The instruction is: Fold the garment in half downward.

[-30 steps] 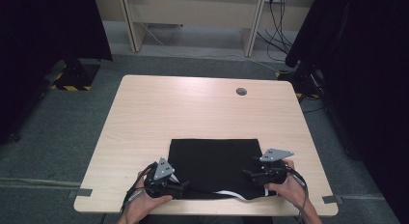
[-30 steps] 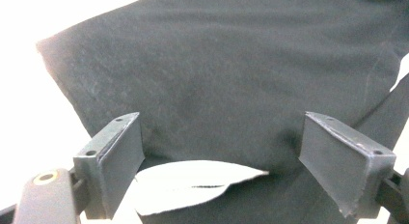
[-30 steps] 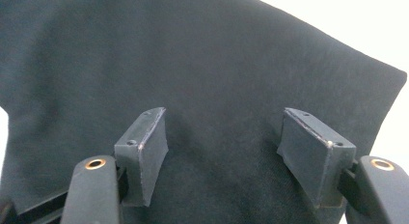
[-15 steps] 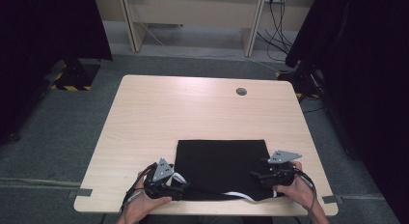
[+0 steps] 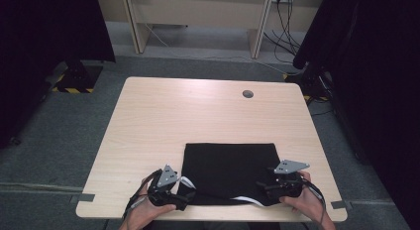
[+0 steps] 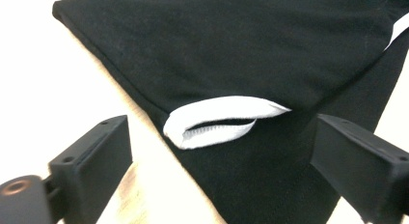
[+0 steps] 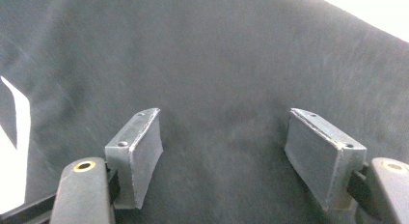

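Note:
A black folded cloth (image 5: 230,165) with white trim (image 5: 245,199) lies flat near the table's front edge. My left gripper (image 5: 184,191) sits at the cloth's front left corner, pointing right. Its jaws have just been opening and now stand wide. In the left gripper view the gripper (image 6: 222,137) straddles a loop of white trim (image 6: 217,115) on the cloth (image 6: 241,50), and the pads do not touch it. My right gripper (image 5: 263,188) is at the front right corner. It (image 7: 226,127) hangs open over the flat black cloth (image 7: 217,50), with nothing pinched.
The light wooden table (image 5: 198,111) has a round cable hole (image 5: 247,94) at the back right. Grey tape (image 5: 85,197) marks its front corners. Dark curtains hang at both sides, and another desk's legs (image 5: 257,31) stand behind.
The cloth and my right gripper have slid a little to the right. The left hand has stayed where it was.

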`<action>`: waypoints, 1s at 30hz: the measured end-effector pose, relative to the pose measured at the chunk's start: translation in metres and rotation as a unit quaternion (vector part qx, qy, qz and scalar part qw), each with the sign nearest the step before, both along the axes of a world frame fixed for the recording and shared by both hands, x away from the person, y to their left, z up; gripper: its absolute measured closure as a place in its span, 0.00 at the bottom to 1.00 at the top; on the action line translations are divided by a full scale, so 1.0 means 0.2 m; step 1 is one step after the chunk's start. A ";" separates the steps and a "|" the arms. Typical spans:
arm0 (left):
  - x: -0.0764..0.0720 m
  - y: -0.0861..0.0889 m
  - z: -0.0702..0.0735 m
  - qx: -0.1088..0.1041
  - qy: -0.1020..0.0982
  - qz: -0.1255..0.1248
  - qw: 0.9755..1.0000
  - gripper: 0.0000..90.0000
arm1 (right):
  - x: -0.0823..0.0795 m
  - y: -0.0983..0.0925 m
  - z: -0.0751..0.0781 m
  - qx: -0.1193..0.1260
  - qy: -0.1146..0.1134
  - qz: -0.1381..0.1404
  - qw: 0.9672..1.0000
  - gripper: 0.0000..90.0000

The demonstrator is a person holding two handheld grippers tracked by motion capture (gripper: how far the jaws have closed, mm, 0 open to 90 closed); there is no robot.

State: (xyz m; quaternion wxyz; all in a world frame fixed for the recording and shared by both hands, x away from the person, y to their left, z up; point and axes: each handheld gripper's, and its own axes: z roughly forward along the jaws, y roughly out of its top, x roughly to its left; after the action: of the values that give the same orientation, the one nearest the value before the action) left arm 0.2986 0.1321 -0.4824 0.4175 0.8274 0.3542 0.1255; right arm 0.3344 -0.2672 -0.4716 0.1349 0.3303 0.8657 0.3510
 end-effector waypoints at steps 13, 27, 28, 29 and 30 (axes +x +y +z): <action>0.01 0.01 -0.01 0.021 0.003 -0.008 1.000 0.03 | 0.02 -0.15 -0.01 0.005 -0.007 -0.017 1.000 0.35; 0.01 -0.01 -0.01 0.041 0.013 -0.019 0.999 0.00 | 0.00 -0.23 -0.01 0.009 -0.007 -0.011 1.000 0.34; 0.01 -0.01 -0.01 0.041 0.013 -0.019 0.999 0.00 | 0.00 -0.23 -0.01 0.009 -0.007 -0.011 1.000 0.34; 0.01 -0.01 -0.01 0.040 0.013 -0.019 0.999 0.00 | 0.00 -0.24 -0.01 0.010 -0.005 -0.011 1.000 0.34; 0.01 -0.01 -0.01 0.040 0.013 -0.020 0.999 0.00 | 0.00 -0.24 -0.01 0.010 -0.006 -0.010 1.000 0.34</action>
State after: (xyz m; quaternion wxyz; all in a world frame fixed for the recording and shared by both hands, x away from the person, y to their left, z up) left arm 0.3000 0.1302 -0.4853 0.3818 0.8517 0.3382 0.1202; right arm 0.3345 -0.3155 -0.4729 0.1399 0.3380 0.8580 0.3607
